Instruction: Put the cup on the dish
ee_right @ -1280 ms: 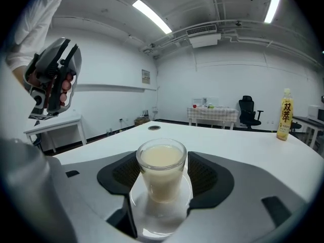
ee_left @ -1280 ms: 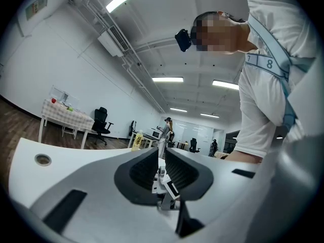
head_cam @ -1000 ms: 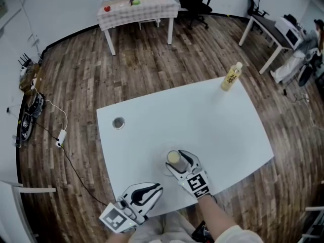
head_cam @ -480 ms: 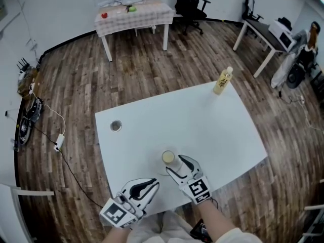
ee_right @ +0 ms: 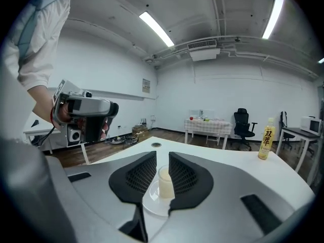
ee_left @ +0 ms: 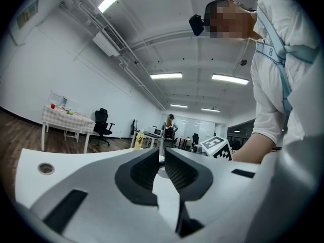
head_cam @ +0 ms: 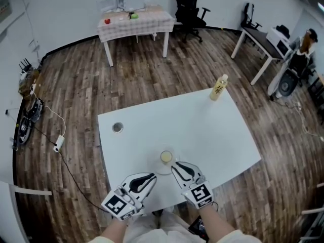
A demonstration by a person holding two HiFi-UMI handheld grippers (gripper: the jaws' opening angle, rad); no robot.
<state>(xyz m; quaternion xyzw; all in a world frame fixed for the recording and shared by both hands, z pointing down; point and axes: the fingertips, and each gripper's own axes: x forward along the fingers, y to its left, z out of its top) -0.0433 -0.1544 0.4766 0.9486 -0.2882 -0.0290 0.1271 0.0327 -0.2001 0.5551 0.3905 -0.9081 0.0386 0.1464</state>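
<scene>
A pale cup (head_cam: 166, 157) stands upright on a small clear dish (head_cam: 163, 168) near the front of the white table (head_cam: 212, 130). My right gripper (head_cam: 175, 165) sits just behind the cup, apart from it. Its jaws have just been closing, and a narrow gap remains with nothing between them. In the right gripper view the cup (ee_right: 165, 182) and dish (ee_right: 151, 205) show beyond the gripper (ee_right: 162, 159). My left gripper (head_cam: 151, 176) rests at the front left. Its jaws (ee_left: 162, 154) have just been closing to a thin slit and hold nothing.
A yellow bottle (head_cam: 218, 88) stands at the table's far right corner, and a round metal grommet (head_cam: 117, 127) is set in its left side. The near table edge lies just under both grippers. A cloth-covered table (head_cam: 136, 18), an office chair (head_cam: 188, 5) and a desk (head_cam: 260, 38) stand far off.
My right gripper has let go of the cup, drawn back toward the near edge and narrowed its jaws. The cup stays on the dish. My left gripper has stayed put.
</scene>
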